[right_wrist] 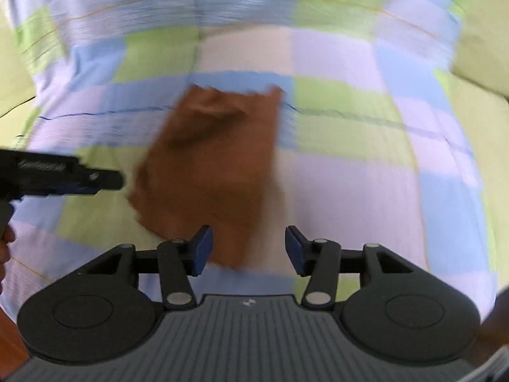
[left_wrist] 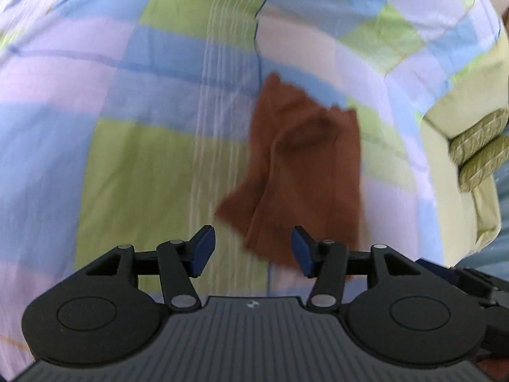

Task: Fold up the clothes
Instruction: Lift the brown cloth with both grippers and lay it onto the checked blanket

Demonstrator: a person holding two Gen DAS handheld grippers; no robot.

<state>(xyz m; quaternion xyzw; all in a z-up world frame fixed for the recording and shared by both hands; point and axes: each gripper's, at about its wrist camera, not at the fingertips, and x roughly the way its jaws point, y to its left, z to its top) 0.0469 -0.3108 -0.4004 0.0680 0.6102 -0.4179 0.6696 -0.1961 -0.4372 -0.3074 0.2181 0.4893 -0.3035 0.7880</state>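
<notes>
A brown garment (left_wrist: pixel 305 172) lies partly folded and rumpled on a checked bedsheet (left_wrist: pixel 133 146) of green, blue and lilac squares. My left gripper (left_wrist: pixel 253 250) is open and empty, hovering just in front of the garment's near edge. In the right wrist view the same brown garment (right_wrist: pixel 213 165) lies ahead, and my right gripper (right_wrist: pixel 246 248) is open and empty above its near corner. The left gripper (right_wrist: pixel 63 178) also shows there, at the left beside the garment. Both views are motion-blurred.
A pale green pillow (left_wrist: pixel 458 172) and a patterned green cushion (left_wrist: pixel 480 146) lie at the right of the left wrist view. The right gripper's body (left_wrist: pixel 470 283) shows at the lower right there. The checked sheet (right_wrist: pixel 366 172) spreads right of the garment.
</notes>
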